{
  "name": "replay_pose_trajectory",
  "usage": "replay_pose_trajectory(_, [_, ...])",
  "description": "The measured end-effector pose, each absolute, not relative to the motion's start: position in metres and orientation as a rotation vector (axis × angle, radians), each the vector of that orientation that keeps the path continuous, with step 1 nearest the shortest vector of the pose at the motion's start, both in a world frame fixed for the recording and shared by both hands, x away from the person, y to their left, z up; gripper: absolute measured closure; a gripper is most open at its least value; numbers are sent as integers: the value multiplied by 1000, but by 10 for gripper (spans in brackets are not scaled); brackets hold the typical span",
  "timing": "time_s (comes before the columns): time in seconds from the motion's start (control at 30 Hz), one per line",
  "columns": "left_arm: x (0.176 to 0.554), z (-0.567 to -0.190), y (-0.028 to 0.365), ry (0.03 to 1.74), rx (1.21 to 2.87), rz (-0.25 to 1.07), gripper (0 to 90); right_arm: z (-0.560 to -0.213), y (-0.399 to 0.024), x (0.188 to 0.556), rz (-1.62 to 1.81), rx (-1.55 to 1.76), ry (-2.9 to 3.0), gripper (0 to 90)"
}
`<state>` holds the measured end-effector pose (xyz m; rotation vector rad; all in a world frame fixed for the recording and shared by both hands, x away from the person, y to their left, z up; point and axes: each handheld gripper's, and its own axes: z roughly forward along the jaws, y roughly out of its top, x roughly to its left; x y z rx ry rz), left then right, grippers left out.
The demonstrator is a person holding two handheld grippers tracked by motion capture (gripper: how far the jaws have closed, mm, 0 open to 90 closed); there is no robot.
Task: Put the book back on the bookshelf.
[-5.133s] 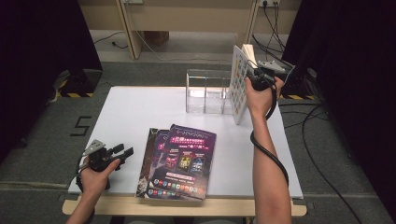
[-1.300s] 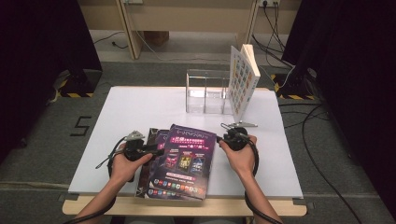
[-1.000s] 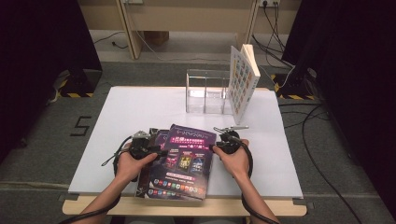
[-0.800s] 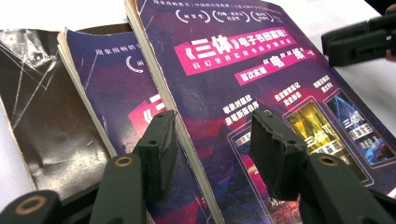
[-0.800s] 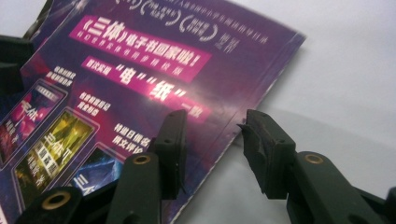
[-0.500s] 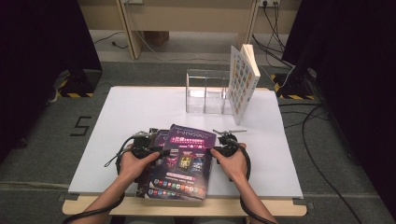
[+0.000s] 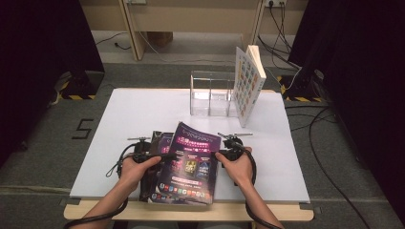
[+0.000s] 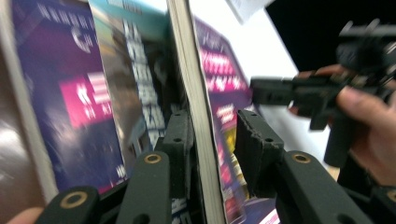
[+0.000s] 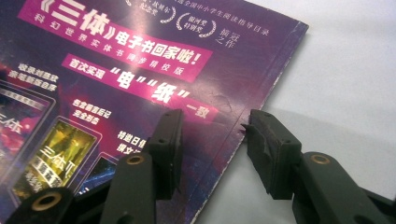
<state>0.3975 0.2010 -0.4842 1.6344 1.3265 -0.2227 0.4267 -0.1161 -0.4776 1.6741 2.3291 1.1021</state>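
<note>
**Top book straddled from both long edges**

The purple book (image 7: 191, 164) is lying atop the stack at the table's (image 7: 143, 109) near edge. Left gripper (image 8: 212, 140) jaws have been closing around its page edge, not clamped; right gripper (image 9: 212, 140) jaws have been opening, straddling its spine edge.

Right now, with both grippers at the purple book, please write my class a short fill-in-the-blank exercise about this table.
1. The top purple book lies on another ____.
2. The left gripper has the book's edge ____ its jaws.
3. The clear box at the far edge of the white table has a tall book leaning on its ____ side in the high view.

Missing words: book; between; right
</note>
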Motion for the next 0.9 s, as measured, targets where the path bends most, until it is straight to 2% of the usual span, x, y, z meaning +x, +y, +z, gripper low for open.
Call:
replay_pose_trajectory(0.07, [397, -488, 200, 1328, 1669, -168, 717, -477, -116, 427, 1100, 1673, 2331, 561])
replay_pose_trajectory(0.13, [397, -489, 202, 1329, 1644, -192, 798, -477, -116, 427, 1092, 1667, 2341, 560])
replay_pose_trajectory(0.2, [396, -488, 203, 1309, 1638, -192, 832, -476, -117, 430, 1087, 1656, 2360, 558])
replay_pose_trajectory(0.33, [390, -484, 205, 1286, 1666, -143, 835, -472, -116, 441, 1084, 1656, 2354, 557])
replay_pose_trajectory(0.9, [389, -493, 216, 1292, 1666, -152, 803, -469, -107, 498, 1040, 1721, 2370, 516])
